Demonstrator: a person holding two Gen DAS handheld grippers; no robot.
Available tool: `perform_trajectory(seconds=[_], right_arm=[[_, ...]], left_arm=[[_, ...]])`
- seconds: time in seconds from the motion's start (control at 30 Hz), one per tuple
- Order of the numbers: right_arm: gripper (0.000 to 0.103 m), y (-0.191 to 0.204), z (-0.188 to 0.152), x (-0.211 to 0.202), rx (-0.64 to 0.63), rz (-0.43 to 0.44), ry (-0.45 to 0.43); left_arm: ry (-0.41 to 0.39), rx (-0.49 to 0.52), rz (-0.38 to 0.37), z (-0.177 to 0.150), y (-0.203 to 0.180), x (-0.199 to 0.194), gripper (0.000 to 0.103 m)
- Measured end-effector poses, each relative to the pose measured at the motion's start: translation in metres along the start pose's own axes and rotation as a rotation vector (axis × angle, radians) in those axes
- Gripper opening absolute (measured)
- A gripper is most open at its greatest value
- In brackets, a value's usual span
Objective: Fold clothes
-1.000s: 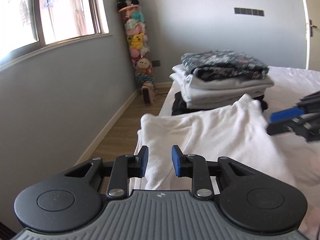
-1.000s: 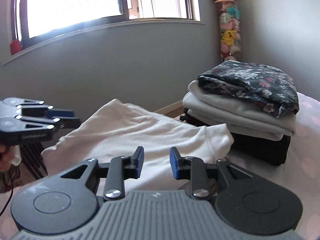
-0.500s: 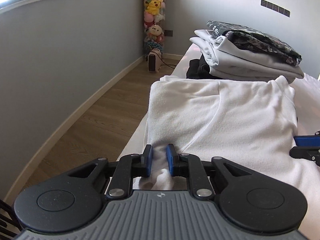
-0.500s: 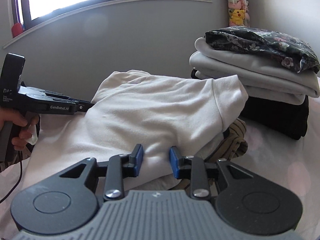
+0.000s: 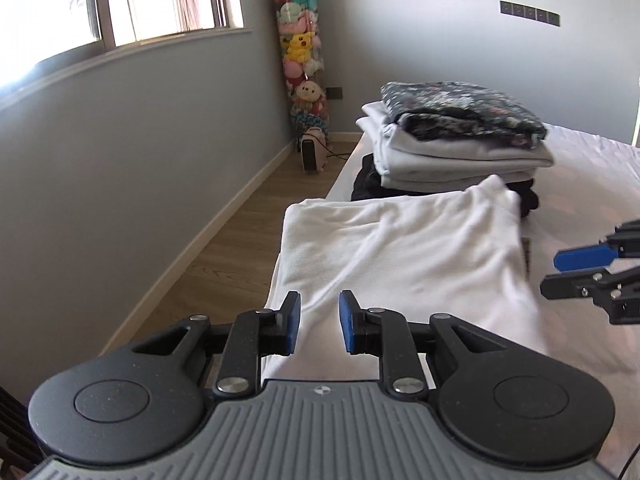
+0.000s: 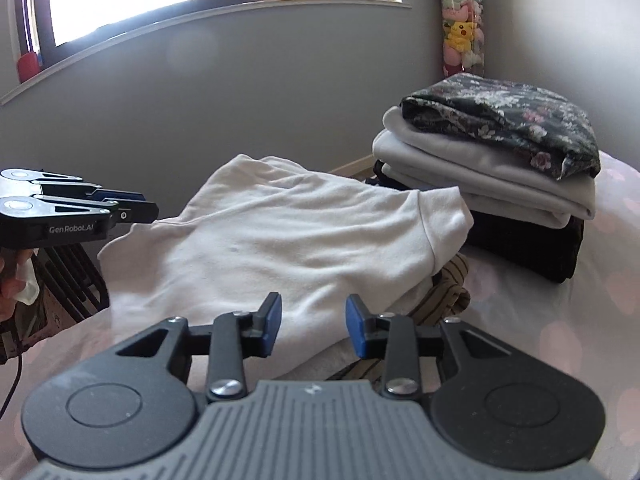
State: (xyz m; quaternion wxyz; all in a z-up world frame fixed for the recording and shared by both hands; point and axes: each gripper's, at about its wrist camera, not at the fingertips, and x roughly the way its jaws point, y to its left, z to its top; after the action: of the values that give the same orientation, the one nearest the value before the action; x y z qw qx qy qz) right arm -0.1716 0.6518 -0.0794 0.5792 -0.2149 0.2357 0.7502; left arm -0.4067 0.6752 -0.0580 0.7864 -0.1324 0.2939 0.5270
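So we've got the bed point(image 6: 568, 320) taking up most of both views, with its pale pink-spotted sheet, and lying across it near the edge is the white sweatshirt point(image 6: 288, 240), spread out fairly flat with a few soft wrinkles. Just behind it there's the stack of folded clothes point(image 5: 452, 148): something black at the bottom, a couple of pale grey pieces, and a dark floral one on top. A bit of striped fabric point(image 6: 448, 288) pokes out from under the sweatshirt's right side.

Our left gripper point(image 5: 319, 328) hovers over the near hem of the sweatshirt, blue pads point(image 5: 294, 322) parted with a clear gap, and nothing's pinched between them as far as we can see. Our right gripper point(image 6: 313, 326) is much the same, spread a bit wider, with the cloth showing through the gap but not clamped. Whether either pad actually brushes the fabric, we can't tell.

In the right wrist view a hand point(image 6: 8, 280) holds the left gripper's handle at the far left edge. Over in the corner stands a tall clear tube of plush toys point(image 5: 302, 60)
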Motion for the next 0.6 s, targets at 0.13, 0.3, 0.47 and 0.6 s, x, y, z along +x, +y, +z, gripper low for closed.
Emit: perform_trajectory(seconds=[0.13,0.3,0.47,0.6], right_arm=[[0.042,0.014,0.000,-0.044,-0.048,0.000,-0.040],[0.051,0.035,0.001,-0.105,-0.104,0.006,-0.107],[0.059,0.059,-0.005,-0.160,-0.134,-0.027,-0.142],[0.067,0.077,-0.020,-0.198,-0.147,-0.059,-0.187]], left_arm=[[-0.037,0.012,0.007,0.004,-0.014,-0.044,0.027],[-0.067,0.011,0.011,0.007,-0.034,-0.097,0.046],[-0.075,-0.011,0.012,0.009,-0.059,-0.144,0.051],[-0.090,-0.006,0.013,0.001,-0.079,-0.177,0.060]])
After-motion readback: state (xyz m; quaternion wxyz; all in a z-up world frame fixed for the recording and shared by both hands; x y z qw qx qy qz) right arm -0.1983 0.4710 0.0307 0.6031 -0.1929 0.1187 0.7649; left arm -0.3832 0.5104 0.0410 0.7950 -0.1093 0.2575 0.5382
